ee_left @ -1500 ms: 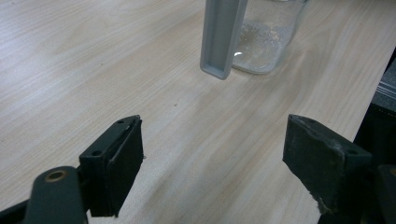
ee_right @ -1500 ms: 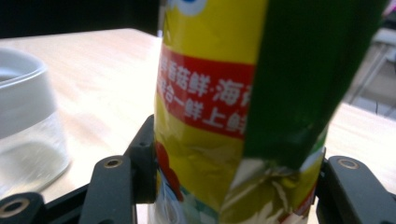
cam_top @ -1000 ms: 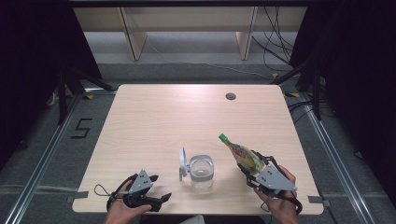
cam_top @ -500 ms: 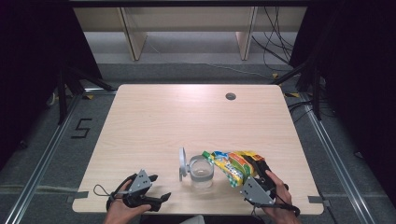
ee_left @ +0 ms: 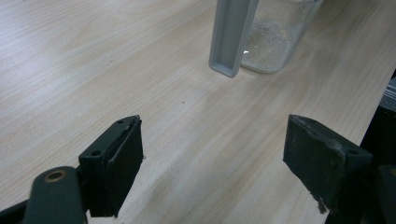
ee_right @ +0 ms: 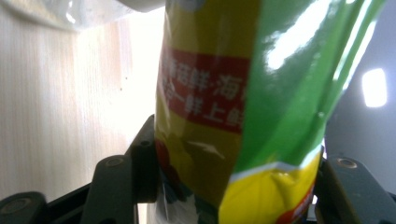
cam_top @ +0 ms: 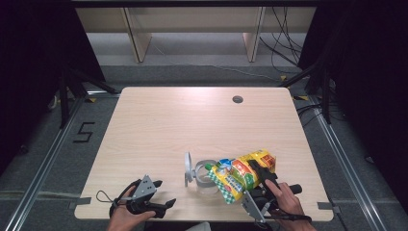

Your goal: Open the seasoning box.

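Observation:
A yellow and green snack bag (cam_top: 243,174) is clamped in my right gripper (cam_top: 257,177) at the table's front right, lying tilted with its top end over a clear jar (cam_top: 206,185). The jar's grey hinged lid (cam_top: 187,168) stands open on its left side. In the right gripper view both jaws press the bag (ee_right: 243,93), so this gripper (ee_right: 233,186) is shut on it. My left gripper (cam_top: 162,193) rests open near the front left edge. Its jaws (ee_left: 233,163) stand wide apart with bare table between them, and the jar (ee_left: 275,42) and lid (ee_left: 232,35) lie ahead.
The wooden table (cam_top: 168,125) has a round cable hole (cam_top: 237,99) at its back right. Wooden shelving legs (cam_top: 137,38) and cables (cam_top: 284,43) stand on the floor beyond the far edge. A "5" mark (cam_top: 82,132) is on the floor to the left.
My right gripper has moved left toward the jar and tipped the bag over from pointing up and away to lying across the jar's mouth. The left gripper has stayed put.

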`<state>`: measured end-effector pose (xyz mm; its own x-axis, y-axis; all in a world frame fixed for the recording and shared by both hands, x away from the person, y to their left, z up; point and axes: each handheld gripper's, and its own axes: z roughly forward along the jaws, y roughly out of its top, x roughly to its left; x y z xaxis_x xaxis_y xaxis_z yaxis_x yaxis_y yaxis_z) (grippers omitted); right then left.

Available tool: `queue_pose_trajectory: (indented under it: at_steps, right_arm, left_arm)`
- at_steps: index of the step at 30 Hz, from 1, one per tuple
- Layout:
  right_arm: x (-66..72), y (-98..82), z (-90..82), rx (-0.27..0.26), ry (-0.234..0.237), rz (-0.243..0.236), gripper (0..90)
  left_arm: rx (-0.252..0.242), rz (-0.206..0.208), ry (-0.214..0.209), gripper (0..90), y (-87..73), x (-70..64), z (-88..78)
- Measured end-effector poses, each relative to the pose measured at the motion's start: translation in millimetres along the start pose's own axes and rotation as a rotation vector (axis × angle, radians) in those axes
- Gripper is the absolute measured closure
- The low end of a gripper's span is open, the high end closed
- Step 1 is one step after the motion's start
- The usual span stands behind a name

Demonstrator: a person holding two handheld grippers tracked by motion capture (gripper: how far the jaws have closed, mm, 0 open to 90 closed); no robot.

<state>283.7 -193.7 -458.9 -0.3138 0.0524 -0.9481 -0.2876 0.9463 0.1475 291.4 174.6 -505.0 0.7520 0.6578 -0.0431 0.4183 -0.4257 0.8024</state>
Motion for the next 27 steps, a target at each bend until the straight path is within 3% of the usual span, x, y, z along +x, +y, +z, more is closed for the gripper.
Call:
queue_pose_trajectory:
  at_steps: [1,2,3,5,7,8,9,11,12,13,14,15,16,19,20,21,23,24,26,27]
  right_arm:
    - [0.4,0.8,-2.8,0.045,0.004,-0.002,44.7]
    - [-0.9,2.2,0.1,0.011,0.000,-0.055,45.0]
    - [2.2,2.2,-0.3,0.026,0.003,-0.032,45.9]
    - [1.6,2.8,0.5,0.021,-0.006,-0.068,46.4]
    - [-1.2,3.5,-0.5,0.042,-0.010,-0.133,46.5]
    - [-4.1,4.8,-0.5,0.039,-0.014,-0.187,46.5]
    - [-0.4,3.6,-1.2,0.053,-0.010,-0.134,46.5]
    - [-3.3,5.6,-1.5,0.060,-0.022,-0.196,46.6]
    - [-2.1,5.4,-1.0,0.060,-0.027,-0.185,46.6]
    - [-0.2,5.8,-2.3,0.082,-0.022,-0.168,46.6]
    - [-4.8,7.8,-1.1,0.056,-0.039,-0.247,46.6]
    - [-4.5,8.0,-1.6,0.056,-0.041,-0.253,46.6]
    - [-2.4,7.4,-2.0,0.065,-0.038,-0.225,46.6]
    - [-9.8,7.9,-0.8,0.033,-0.040,-0.331,46.7]
    - [-10.5,7.7,0.0,0.017,-0.054,-0.344,46.7]
    - [-8.8,6.9,-1.5,0.049,-0.047,-0.317,46.7]
    - [-14.9,8.7,-0.2,0.026,-0.052,-0.390,47.0]
    - [-14.7,8.0,-0.6,0.036,-0.044,-0.375,47.5]
    - [-19.8,9.5,-1.4,0.046,-0.042,-0.410,47.8]
    - [-20.2,9.1,-1.8,0.048,-0.048,-0.411,48.0]
  left_arm:
    - [-0.009,-0.005,-0.001,19.4,-0.3,0.0,1.0]
    - [-0.006,-0.006,-0.006,19.4,0.0,-0.5,0.1]
    - [-0.014,-0.005,-0.003,19.4,-0.3,-0.3,0.9]
    - [0.001,0.024,-0.006,19.4,0.2,1.3,-0.3]
    - [-0.018,0.002,-0.007,19.4,-0.3,0.3,1.4]
    - [-0.017,0.002,-0.007,19.4,-0.3,0.3,1.6]
    - [-0.005,0.009,0.001,19.4,-0.5,0.8,1.2]
    - [-0.009,0.009,-0.001,19.4,-0.4,0.6,1.4]
    - [-0.009,0.008,0.000,19.4,-0.4,0.7,1.4]
    - [-0.022,-0.030,-0.002,19.4,-1.4,-1.3,2.5]
    - [-0.019,-0.030,-0.002,19.4,-1.6,-1.2,2.5]
    - [-0.013,-0.028,0.001,19.4,-1.5,-1.2,2.3]
    - [-0.011,-0.028,-0.004,19.4,-1.4,-0.9,2.6]
    - [0.008,-0.007,0.003,19.4,-0.9,0.3,2.5]
    - [-0.004,-0.020,-0.004,19.4,-0.9,-1.1,3.3]
    - [0.013,-0.005,0.002,19.4,-0.8,0.1,2.5]
    - [0.012,-0.008,0.008,19.4,-1.1,-0.3,2.9]
    - [0.012,-0.006,0.007,19.4,-1.1,-0.2,2.7]
    - [0.012,-0.006,0.008,19.4,-1.1,0.0,3.0]
    - [-0.005,-0.027,-0.002,19.4,-1.2,-1.9,4.0]
